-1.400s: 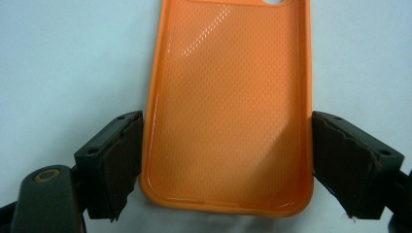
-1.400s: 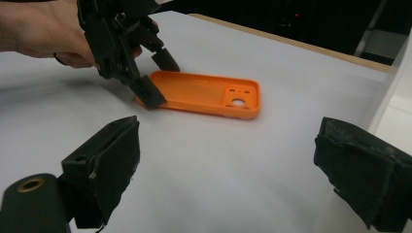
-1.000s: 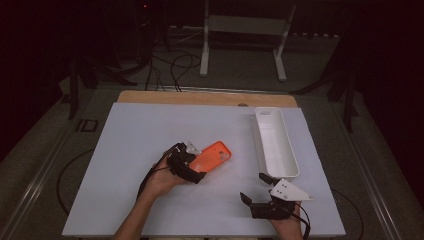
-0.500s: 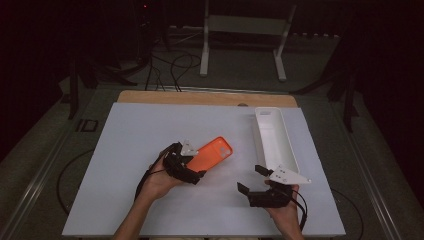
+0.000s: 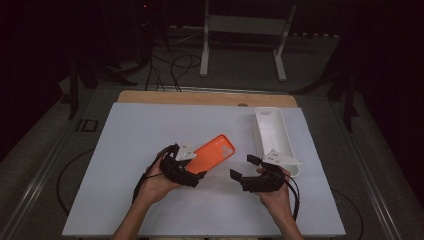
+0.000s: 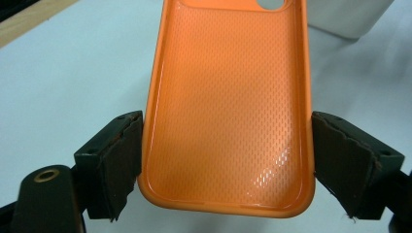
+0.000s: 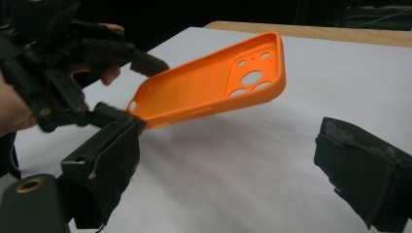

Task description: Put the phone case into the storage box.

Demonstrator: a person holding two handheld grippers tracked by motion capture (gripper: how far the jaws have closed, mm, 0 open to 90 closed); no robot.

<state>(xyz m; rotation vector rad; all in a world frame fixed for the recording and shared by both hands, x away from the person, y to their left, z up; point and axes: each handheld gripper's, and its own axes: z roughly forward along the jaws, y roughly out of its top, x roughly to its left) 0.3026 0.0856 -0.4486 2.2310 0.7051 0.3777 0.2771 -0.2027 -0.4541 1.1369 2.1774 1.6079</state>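
My left gripper point(image 5: 196, 176) clamps the orange phone case point(image 5: 214, 152) by its edges, right gripper point(image 5: 241, 168) gaping empty; squeeze harder and that soft case could bow and pop out.

Case point(image 5: 215, 152) left of tray point(image 5: 272, 135) — above table point(image 5: 125, 150).

One orange phone case point(image 5: 213, 153), one white tray point(image 5: 272, 132) and two grippers, left point(image 5: 199, 176) and right point(image 5: 241, 168), are counted.
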